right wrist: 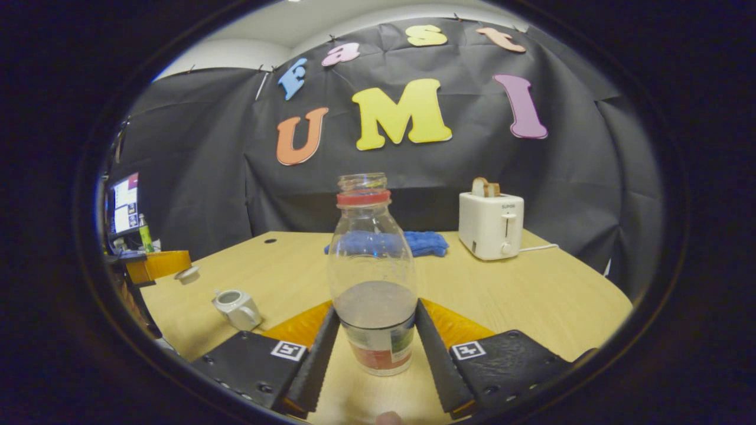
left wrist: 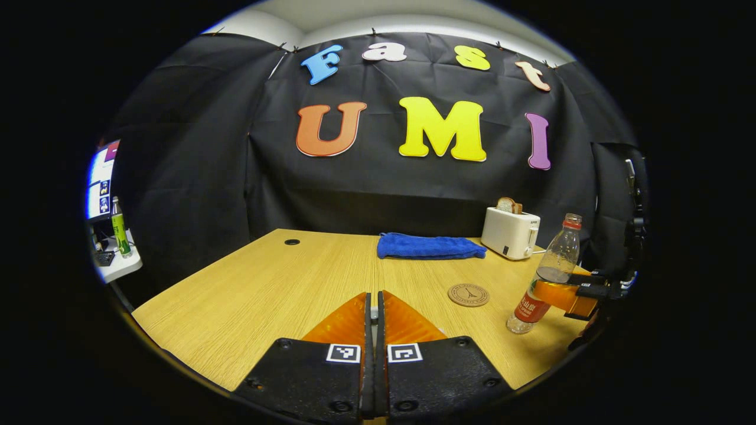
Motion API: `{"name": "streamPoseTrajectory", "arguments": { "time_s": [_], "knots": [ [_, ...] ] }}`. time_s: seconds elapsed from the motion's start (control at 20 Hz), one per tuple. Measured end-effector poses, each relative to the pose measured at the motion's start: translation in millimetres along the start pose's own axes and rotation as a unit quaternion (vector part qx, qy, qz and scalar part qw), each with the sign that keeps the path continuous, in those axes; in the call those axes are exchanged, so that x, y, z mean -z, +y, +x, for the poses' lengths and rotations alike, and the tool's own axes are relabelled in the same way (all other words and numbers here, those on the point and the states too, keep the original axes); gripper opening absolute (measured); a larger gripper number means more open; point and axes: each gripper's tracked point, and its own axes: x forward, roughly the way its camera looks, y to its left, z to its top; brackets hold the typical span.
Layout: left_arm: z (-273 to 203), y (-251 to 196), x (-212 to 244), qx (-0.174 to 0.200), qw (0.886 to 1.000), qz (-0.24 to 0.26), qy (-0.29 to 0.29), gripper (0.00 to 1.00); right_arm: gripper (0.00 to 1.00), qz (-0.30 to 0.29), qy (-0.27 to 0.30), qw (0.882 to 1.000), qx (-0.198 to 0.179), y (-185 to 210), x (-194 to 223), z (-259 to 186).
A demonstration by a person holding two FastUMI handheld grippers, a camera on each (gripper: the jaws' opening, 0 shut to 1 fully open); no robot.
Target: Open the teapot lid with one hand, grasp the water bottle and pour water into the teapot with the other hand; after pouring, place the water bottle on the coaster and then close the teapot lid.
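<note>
Water bottle (right wrist: pixel 372 277) clamped upright; toaster (right wrist: pixel 491 224), blue cloth (right wrist: pixel 425 242) behind.

Coaster (left wrist: pixel 468 294) left of bottle (left wrist: pixel 546 274) — toaster (left wrist: pixel 510 233) behind

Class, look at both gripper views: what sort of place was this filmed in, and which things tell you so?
Probably a staged recording booth, not a real kitchen: black cloth walls in a wooden table that carries household props, a toaster and a teapot, with a computer screen at the side.
</note>
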Motion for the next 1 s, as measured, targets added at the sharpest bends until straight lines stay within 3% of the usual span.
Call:
{"name": "streamPoseTrajectory", "arguments": {
  "time_s": [0.2, 0.4, 0.6, 0.8, 1.0],
  "knots": [
    [-2.0, 11.8, 4.6, -0.005, 1.000, -0.008, 0.004, 0.03, 0.69, -0.127, -0.009, 0.992, 0.007, 12.7, -19.5, 7.1],
    [-4.8, 18.8, 1.5, -0.004, 1.000, -0.009, -0.005, 0.03, 0.69, -0.262, 0.008, 0.965, 0.001, 36.0, -22.1, 22.8],
    [-9.7, 29.0, -3.4, -0.007, 1.000, 0.004, -0.012, 0.03, 0.69, -0.405, 0.003, 0.914, 0.006, 52.6, -23.7, 35.8],
    [-13.8, 37.6, -7.0, -0.002, 1.000, -0.001, -0.022, 0.03, 0.70, -0.504, -0.007, 0.863, 0.016, 62.1, -18.3, 45.7],
    [-17.4, 47.9, -1.8, -0.007, 1.000, -0.002, -0.020, 0.03, 0.69, -0.600, -0.039, 0.798, 0.035, 73.7, -18.4, 51.7]
  ]
}}
